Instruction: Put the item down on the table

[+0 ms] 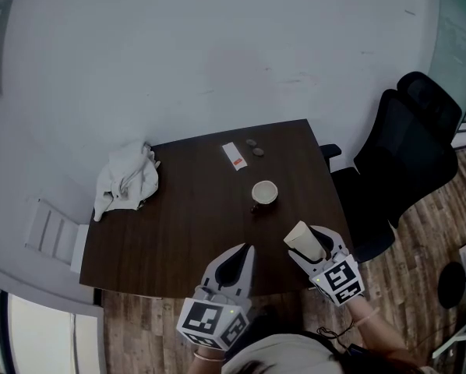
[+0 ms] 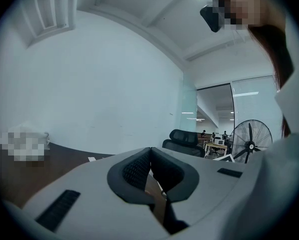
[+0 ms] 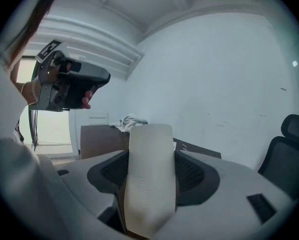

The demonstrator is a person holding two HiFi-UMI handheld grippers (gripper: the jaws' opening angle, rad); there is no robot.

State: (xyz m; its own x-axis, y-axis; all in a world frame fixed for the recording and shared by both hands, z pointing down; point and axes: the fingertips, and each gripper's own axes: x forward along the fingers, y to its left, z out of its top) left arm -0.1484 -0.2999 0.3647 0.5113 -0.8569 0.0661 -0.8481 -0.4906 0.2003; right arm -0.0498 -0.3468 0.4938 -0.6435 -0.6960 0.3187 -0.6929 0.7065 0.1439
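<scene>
Over the worktop's [image 1: 178,224] near edge, the right gripper [image 1: 312,241] clamps a cream item [image 1: 298,236]. The left gripper [image 1: 245,252] is closed, holding nothing.

Item [image 3: 149,174]: off-white, smooth, flattened piece with a rounded top, upright, clamped between right gripper [image 1: 308,245] jaws, over near-right corner of dark brown table [image 1: 178,224].
</scene>
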